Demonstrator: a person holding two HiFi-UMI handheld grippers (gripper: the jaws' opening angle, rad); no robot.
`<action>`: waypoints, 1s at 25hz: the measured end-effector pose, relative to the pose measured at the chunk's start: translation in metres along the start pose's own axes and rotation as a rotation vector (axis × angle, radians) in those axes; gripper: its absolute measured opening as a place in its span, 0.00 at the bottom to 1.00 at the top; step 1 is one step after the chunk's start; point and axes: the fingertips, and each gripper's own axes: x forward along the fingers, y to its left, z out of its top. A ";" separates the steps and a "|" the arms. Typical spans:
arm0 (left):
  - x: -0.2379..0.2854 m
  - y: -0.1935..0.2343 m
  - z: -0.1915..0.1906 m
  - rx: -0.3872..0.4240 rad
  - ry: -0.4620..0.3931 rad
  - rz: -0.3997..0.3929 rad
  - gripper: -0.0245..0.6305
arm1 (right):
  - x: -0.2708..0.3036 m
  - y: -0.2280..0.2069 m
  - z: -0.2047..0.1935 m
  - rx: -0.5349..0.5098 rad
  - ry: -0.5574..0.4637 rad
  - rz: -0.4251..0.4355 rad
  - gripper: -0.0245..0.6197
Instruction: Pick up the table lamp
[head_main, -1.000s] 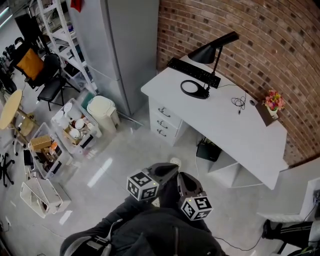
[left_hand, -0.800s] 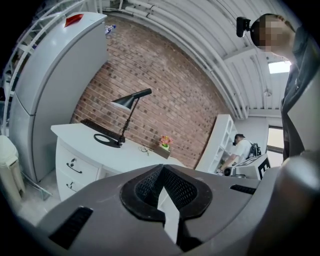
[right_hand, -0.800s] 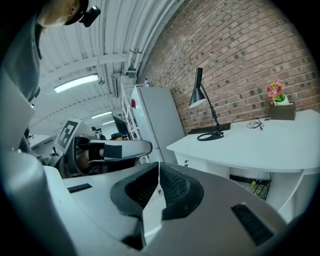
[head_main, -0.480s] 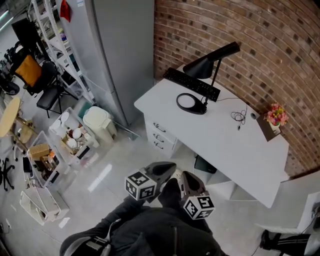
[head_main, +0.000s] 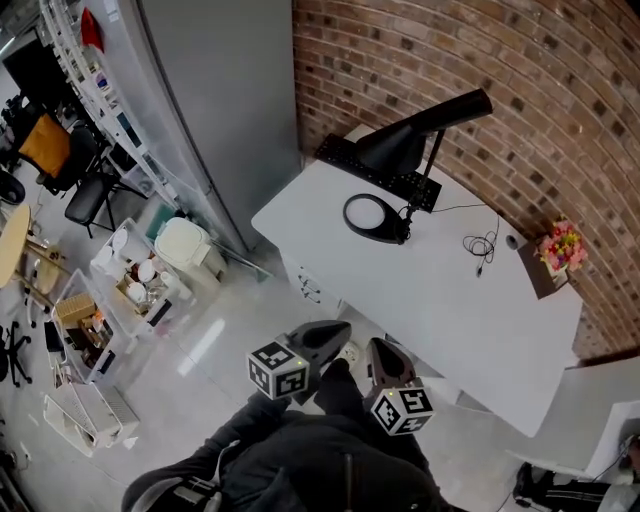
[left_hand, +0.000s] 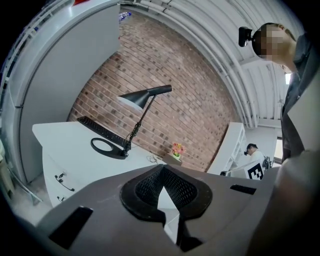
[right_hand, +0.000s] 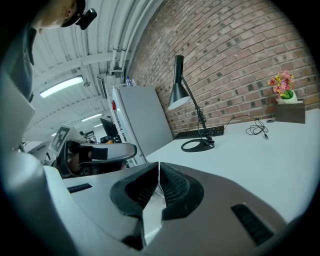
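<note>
As the person had advanced toward it over the last second, the tabletop (head_main: 440, 290) sat nearer in the head view. The table lamp (head_main: 395, 150) stood untouched on it beside the keyboard (head_main: 375, 172). The left tool (head_main: 320, 337) and right tool (head_main: 384, 352) were both fully closed on nothing and well apart from the lamp. The approach was judged unfinished.

Dark jacket (head_main: 300, 465), dark sleeves (head_main: 245, 432); left gripper (head_main: 332, 330) and right gripper (head_main: 384, 349): grey shells, black ribbed pads (left_hand: 146, 188), black-and-white marker cubes (head_main: 278, 370).

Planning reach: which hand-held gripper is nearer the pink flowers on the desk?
Right. The right hand-held gripper hangs down-left of the pink flowers; the left hand-held gripper, farther left.
</note>
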 end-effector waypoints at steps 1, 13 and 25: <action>0.008 0.004 0.004 0.000 0.002 -0.001 0.04 | 0.006 -0.005 0.003 0.003 0.005 0.004 0.06; 0.088 0.069 0.055 -0.001 -0.043 -0.003 0.04 | 0.093 -0.080 0.064 -0.019 -0.035 0.053 0.06; 0.120 0.085 0.077 -0.054 -0.111 -0.063 0.04 | 0.110 -0.103 0.066 -0.003 -0.021 0.025 0.06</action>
